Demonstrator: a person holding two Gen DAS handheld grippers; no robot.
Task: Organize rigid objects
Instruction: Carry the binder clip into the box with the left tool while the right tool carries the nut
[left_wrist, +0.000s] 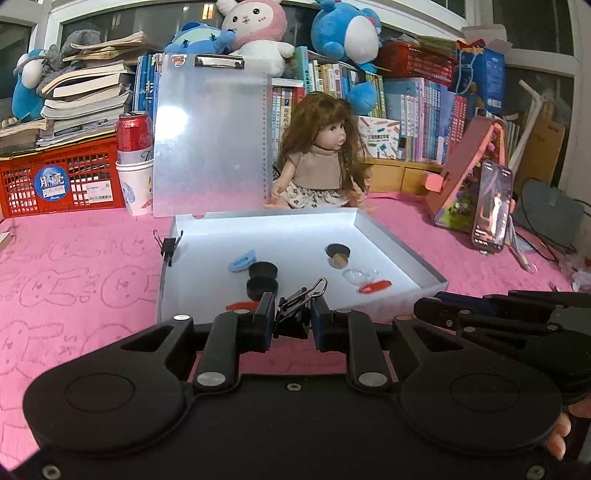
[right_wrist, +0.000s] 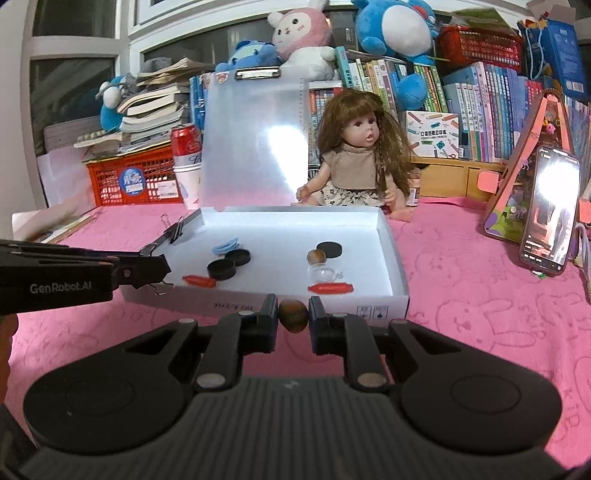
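Steel binder clip (left_wrist: 295, 308) clamped in left gripper (left_wrist: 292, 325) fingers at white box (left_wrist: 400, 242) near edge: light, stiff, springy; hold by body. Right gripper (right_wrist: 293, 320) fingers pinch brown nut (right_wrist: 293, 316) before box: hard, smooth, round, may slip.

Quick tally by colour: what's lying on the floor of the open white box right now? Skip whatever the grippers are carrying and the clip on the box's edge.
Black caps: 3
Red pieces: 2
Blue clip: 1
Brown nut: 1
Clear dome: 1
Total: 8
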